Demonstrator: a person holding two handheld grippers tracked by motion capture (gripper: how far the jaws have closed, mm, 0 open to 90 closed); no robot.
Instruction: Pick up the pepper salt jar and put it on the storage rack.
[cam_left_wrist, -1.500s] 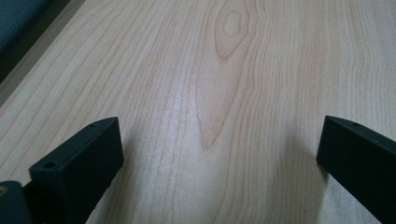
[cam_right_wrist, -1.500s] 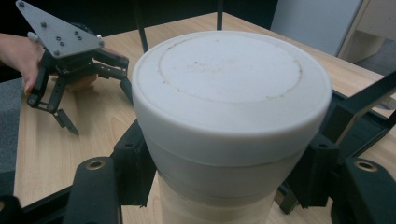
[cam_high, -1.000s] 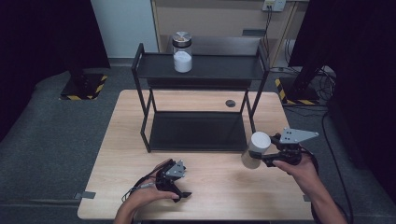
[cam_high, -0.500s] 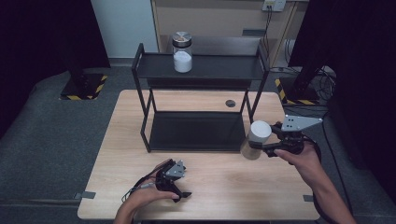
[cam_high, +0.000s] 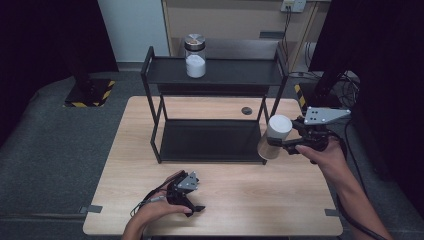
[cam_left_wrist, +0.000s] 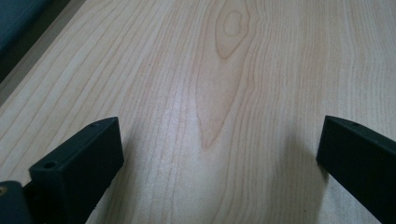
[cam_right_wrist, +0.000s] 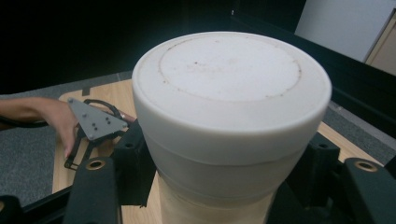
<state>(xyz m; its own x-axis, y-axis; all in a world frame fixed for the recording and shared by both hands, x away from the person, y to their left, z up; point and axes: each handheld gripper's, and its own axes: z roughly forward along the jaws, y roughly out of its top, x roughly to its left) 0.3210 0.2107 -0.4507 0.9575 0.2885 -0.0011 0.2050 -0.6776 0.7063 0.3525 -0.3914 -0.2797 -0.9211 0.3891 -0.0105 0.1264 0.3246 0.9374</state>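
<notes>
A pale wooden table (cam_high: 235, 200) on grey carpet carries a black two-tier shelf (cam_high: 215, 75). On the top tier stands a glass jar (cam_high: 195, 56) half full of white powder. The left gripper (cam_high: 186, 192) rests near the front edge, jaws spread over bare wood grain. The right gripper (cam_high: 292, 142) pinches a white-lidded canister (cam_right_wrist: 229, 121) held above the table's right side; its contents are hidden.

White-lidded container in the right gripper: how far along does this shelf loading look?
Looks done: one glass jar stands on the rack's top shelf. In hand: the right gripper holds the white-lidded container off the table, beside the rack's right posts. Left, by my guess: setting it on a shelf; the lower shelf is bare. The left gripper rests open.
</notes>
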